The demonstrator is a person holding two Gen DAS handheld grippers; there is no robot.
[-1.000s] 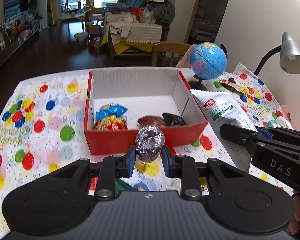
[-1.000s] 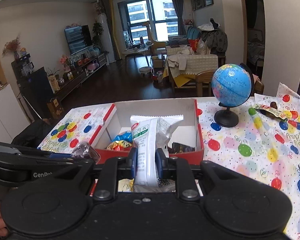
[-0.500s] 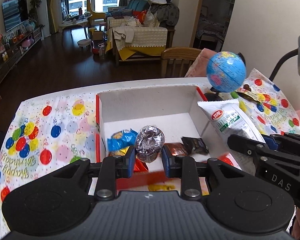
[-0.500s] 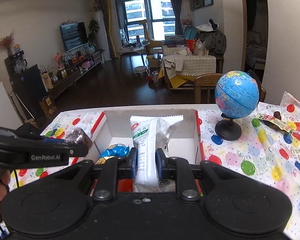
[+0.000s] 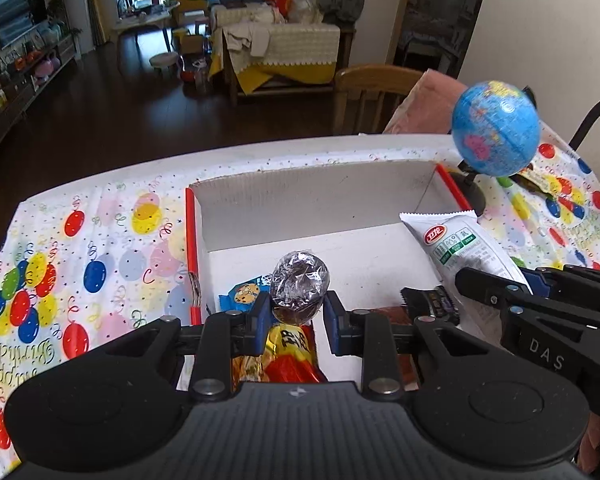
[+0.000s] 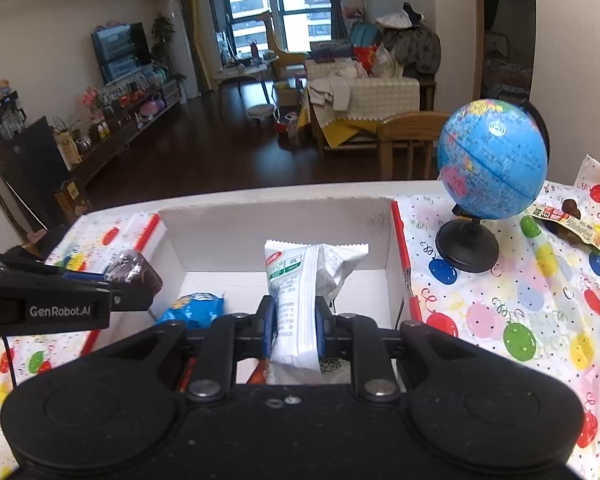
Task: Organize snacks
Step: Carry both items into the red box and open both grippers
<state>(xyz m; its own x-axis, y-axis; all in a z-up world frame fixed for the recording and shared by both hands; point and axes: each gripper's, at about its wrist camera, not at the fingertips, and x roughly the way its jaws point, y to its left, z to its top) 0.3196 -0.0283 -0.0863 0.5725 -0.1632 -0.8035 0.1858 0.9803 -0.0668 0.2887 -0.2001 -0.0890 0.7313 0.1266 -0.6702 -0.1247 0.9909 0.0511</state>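
A red box (image 5: 260, 196) with white inner walls lies open on the party tablecloth, its far wall (image 6: 276, 220) facing both cameras. My left gripper (image 5: 298, 314) is shut on a round snack in clear wrapping (image 5: 299, 282) and hangs over the box's near left part. My right gripper (image 6: 296, 330) is shut on a white and green snack packet (image 6: 296, 280), held upright above the box's middle. Inside the box lie a blue cookie pack (image 5: 242, 294), a yellow and red pack (image 5: 288, 354) and a dark wrapper (image 5: 430, 302). Each gripper shows in the other's view: the right gripper (image 5: 540, 300), the left gripper (image 6: 64, 300).
A blue globe (image 6: 492, 160) on a black stand sits just right of the box. More wrapped snacks (image 6: 568, 222) lie behind it at the table's right edge. A wooden chair (image 5: 374, 96) stands beyond the table's far edge. The balloon-print cloth (image 5: 80, 260) covers the table left of the box.
Both grippers have moved forward and a little down with their snacks, from in front of the box's near wall to above its inside. The box now looms larger in both views.
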